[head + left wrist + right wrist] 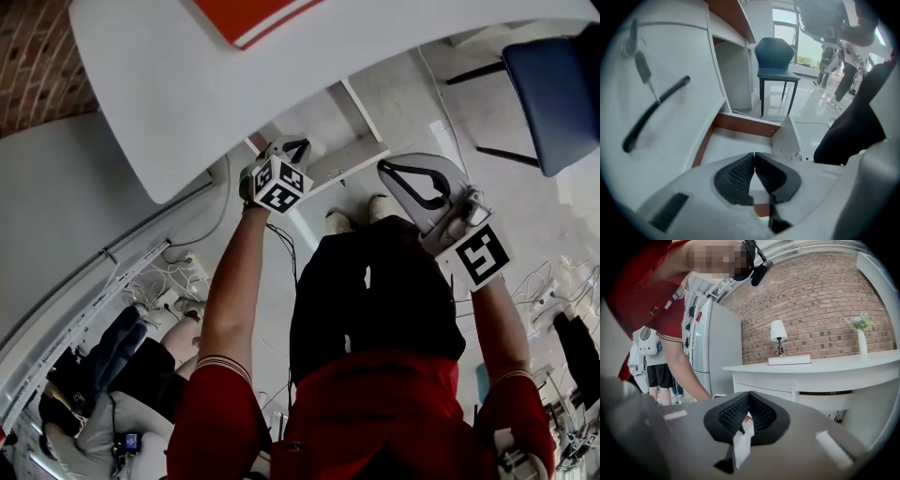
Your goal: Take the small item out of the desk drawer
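The white desk (178, 103) fills the top of the head view, with its open drawer (349, 157) pulled out beneath it. My left gripper (298, 146) hangs over the drawer's left end. In the left gripper view its black pads (740, 172) meet at the tips with nothing between them, above the bare white drawer floor (736, 143). To the left stands a white front panel with a black handle (654, 112) and a hanging key (641, 65). My right gripper (386, 169) is raised beside the drawer, shut on a small white item (743, 439).
A blue chair (555, 84) (774, 58) stands on the pale floor beyond the drawer. An orange book (246, 21) lies on the desk. Cables (173, 281) trail by the wall. The right gripper view faces a brick wall, a lamp (778, 336) and a vase (861, 336).
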